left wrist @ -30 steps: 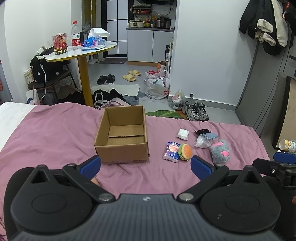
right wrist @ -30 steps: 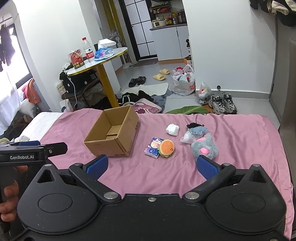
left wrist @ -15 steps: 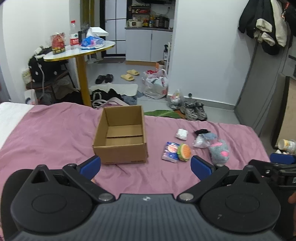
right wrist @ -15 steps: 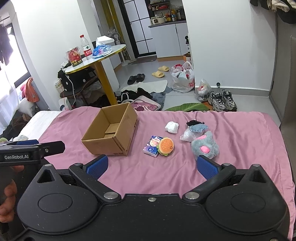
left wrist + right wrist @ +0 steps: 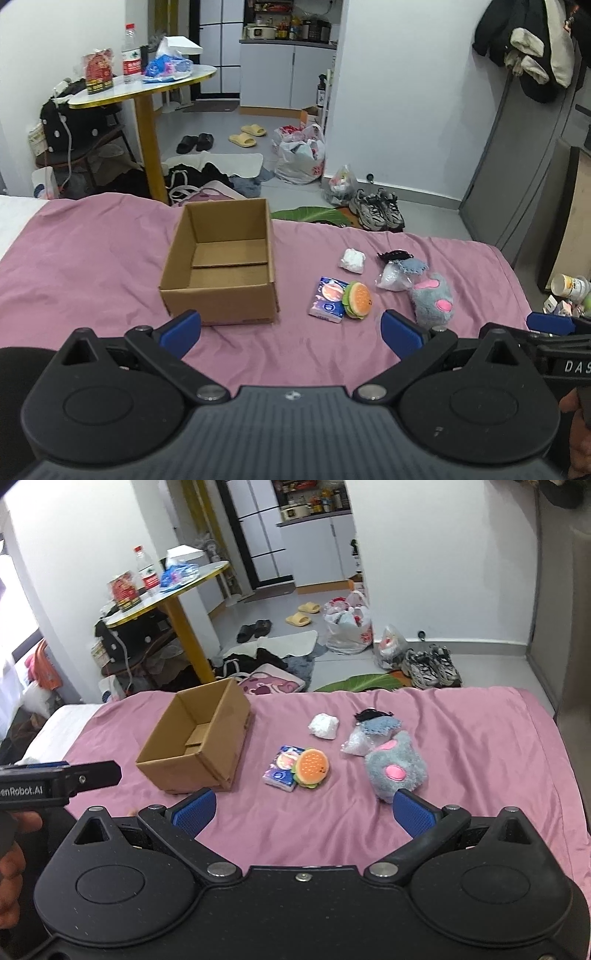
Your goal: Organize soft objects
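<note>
Spread across the whole foreground, a pink sheet (image 5: 92, 258) carrying everything below. Sitting on it as the landmark, an open cardboard box (image 5: 221, 266), upright, nothing visible inside but its folded bottom flaps.

Right of the box and well apart from it, a grey plush paw (image 5: 432, 299) with pink pads, largest of the soft things and farthest from the box on the near side. Just behind the paw, farther from the cameras, a clear plastic bag (image 5: 393, 278) of something white, with a scrap of blue-grey cloth (image 5: 413, 266) on its far edge and a small black piece (image 5: 393, 254) beyond that.

Between box and paw, closer to the box, a tissue pack (image 5: 327, 299) lying flat, touched on its right side by a small burger plush (image 5: 356, 299). Behind those two, level with the middle of the box's right wall, a crumpled white wad (image 5: 352, 260), alone.

Nearest the cameras, in front of the box's near wall: left gripper (image 5: 291, 334), blue pads wide apart, holding nothing, one pad just before the box's front face. To the right of that, right gripper (image 5: 304, 812), likewise spread and bare, its right pad just in front of the paw.
</note>
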A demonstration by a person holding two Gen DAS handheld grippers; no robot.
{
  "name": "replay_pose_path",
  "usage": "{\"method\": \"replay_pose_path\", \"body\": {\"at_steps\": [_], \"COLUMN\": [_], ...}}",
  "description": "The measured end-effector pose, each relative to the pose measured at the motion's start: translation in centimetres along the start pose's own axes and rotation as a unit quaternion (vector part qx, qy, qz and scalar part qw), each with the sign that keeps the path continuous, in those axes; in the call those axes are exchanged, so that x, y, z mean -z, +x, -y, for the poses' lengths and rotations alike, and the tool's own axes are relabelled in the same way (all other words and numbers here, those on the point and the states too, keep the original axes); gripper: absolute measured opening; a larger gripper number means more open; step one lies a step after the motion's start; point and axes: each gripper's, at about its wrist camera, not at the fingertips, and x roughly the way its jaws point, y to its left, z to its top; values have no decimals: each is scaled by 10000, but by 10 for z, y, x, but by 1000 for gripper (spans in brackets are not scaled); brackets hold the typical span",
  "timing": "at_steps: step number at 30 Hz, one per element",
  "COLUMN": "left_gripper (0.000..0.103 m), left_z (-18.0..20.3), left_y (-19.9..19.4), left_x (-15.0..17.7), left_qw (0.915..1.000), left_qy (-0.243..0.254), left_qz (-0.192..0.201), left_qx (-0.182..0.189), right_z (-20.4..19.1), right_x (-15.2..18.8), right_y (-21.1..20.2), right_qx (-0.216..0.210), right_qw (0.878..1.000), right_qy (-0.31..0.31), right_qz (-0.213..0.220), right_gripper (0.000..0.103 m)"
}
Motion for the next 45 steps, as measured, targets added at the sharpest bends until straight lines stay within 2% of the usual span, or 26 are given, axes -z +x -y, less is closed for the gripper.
{"method": "replay_pose_path", "body": {"at_steps": [5, 14, 22, 26, 32, 37, 40, 45], "left_gripper": [103, 102, 100, 93, 88, 82, 75, 71], "left_z": [7, 23, 32, 36, 51, 69, 79, 98], "left_y": [17, 42, 71, 86, 108, 126, 137, 160], "left_x": [-3, -6, -10, -17, -23, -26, -28, -32], "left_qw": [9999, 9990, 9981, 9977, 9966, 9949, 9938, 9923], "left_qy": [1, 38, 28, -65, 0, 103, 99, 246], "left_qz": [-13, -46, -159, -206, -269, -371, -413, -582], "left_qx": [164, 437, 599, 645, 785, 934, 1031, 1065], "right_z": [16, 40, 60, 68, 90, 109, 123, 143], "right_x": [1, -3, -5, -7, -8, -8, -9, -8], "right_y": [8, 20, 38, 47, 60, 73, 81, 97], "right_qx": [114, 45, 85, 86, 189, 281, 409, 661], "right_qw": [9997, 9986, 9956, 9941, 9872, 9792, 9708, 9571], "right_qy": [238, 521, 933, 1083, 1582, 2009, 2364, 2821], "right_qz": [-2, 5, -64, -20, 41, 36, 48, 21], "right_gripper": [103, 102, 93, 88, 75, 57, 52, 52]}}
